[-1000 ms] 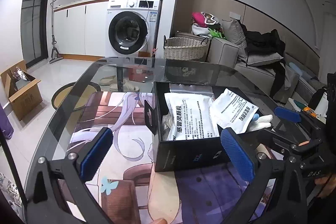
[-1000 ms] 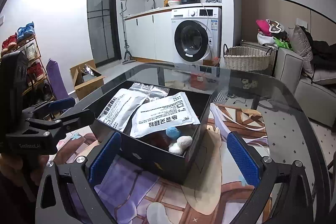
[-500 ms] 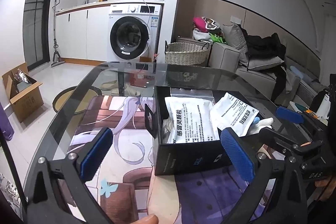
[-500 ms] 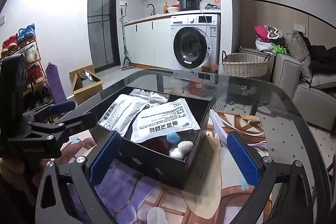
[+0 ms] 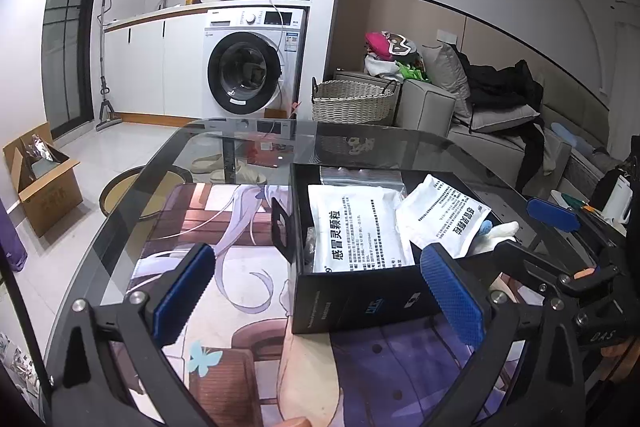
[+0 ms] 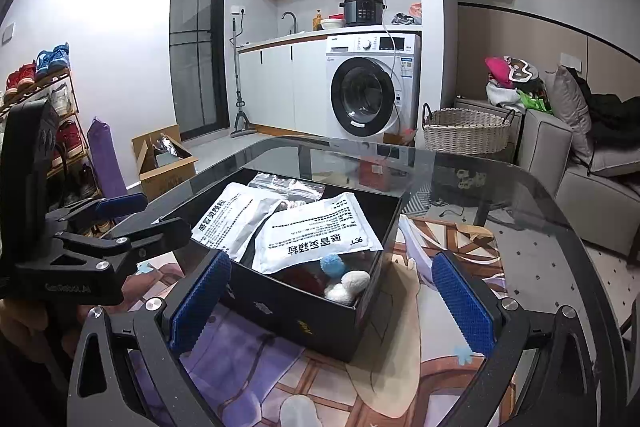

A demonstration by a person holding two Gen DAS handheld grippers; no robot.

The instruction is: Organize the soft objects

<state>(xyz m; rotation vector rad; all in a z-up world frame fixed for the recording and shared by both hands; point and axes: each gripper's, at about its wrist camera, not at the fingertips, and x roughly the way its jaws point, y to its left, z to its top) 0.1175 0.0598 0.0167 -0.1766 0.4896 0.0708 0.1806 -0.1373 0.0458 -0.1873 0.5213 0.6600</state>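
Note:
A black open box (image 5: 360,301) (image 6: 296,311) stands on a printed mat on the glass table. It holds two white medicine pouches (image 5: 352,231) (image 6: 316,233), a clear zip bag (image 6: 286,185), a blue pompom (image 6: 333,264) and white soft balls (image 6: 347,287). My left gripper (image 5: 316,291) is open and empty, just short of the box's near wall. My right gripper (image 6: 332,297) is open and empty, in front of the box's corner. Each gripper shows in the other's view: the right one (image 5: 560,247) and the left one (image 6: 104,227).
The printed mat (image 5: 224,223) covers the glass table (image 6: 520,195). A white soft piece (image 6: 298,411) lies on the mat near my right gripper. Beyond the table are a wicker basket (image 5: 352,101), a washing machine (image 5: 248,67), a sofa (image 5: 500,131) and a cardboard box (image 5: 40,179).
Both grippers have drawn back and risen slightly, so the box sits a little lower and farther in both views. Both stay open and empty.

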